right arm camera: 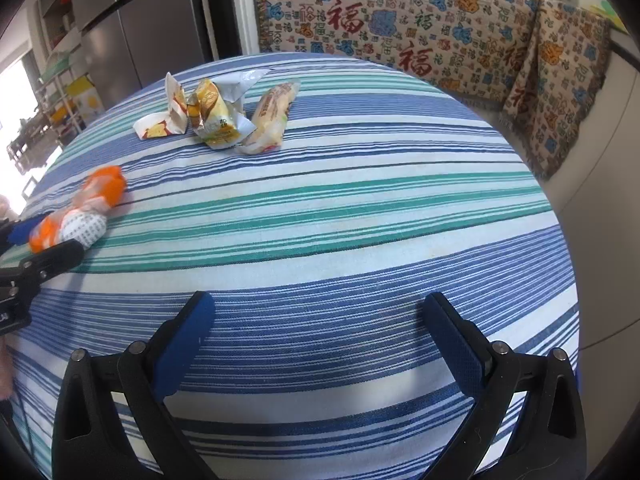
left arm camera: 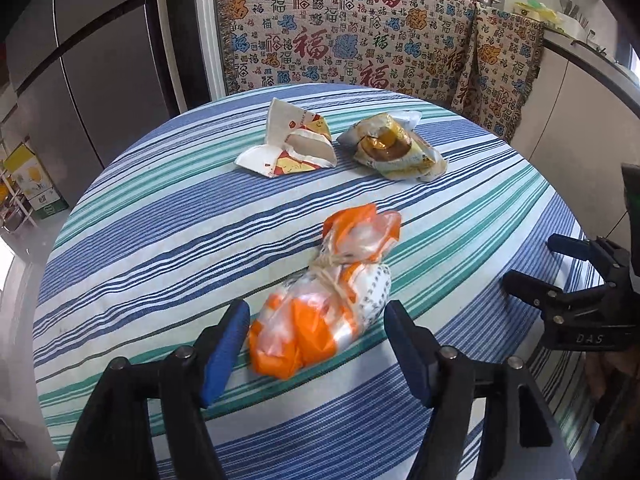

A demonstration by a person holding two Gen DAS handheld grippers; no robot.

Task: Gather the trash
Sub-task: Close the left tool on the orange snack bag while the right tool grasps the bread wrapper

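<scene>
An orange and clear plastic bag (left arm camera: 324, 300) tied with string lies on the striped tablecloth (left arm camera: 160, 240). My left gripper (left arm camera: 318, 312) is open, its blue pads on either side of the bag's near end, not closed on it. The bag also shows at the left of the right wrist view (right arm camera: 86, 208). Further back lie a white and red paper carton (left arm camera: 288, 144) and a crumpled yellow wrapper (left arm camera: 394, 150). My right gripper (right arm camera: 320, 308) is open and empty above the cloth, and shows at the right edge of the left wrist view (left arm camera: 532, 260).
A beige bread-like packet (right arm camera: 272, 118) lies beside the yellow wrapper (right arm camera: 214, 118) and carton (right arm camera: 168, 116). A patterned blanket (left arm camera: 340, 28) covers the seating behind the table. A grey refrigerator (left arm camera: 80, 60) stands at left, a counter (left arm camera: 580, 80) at right.
</scene>
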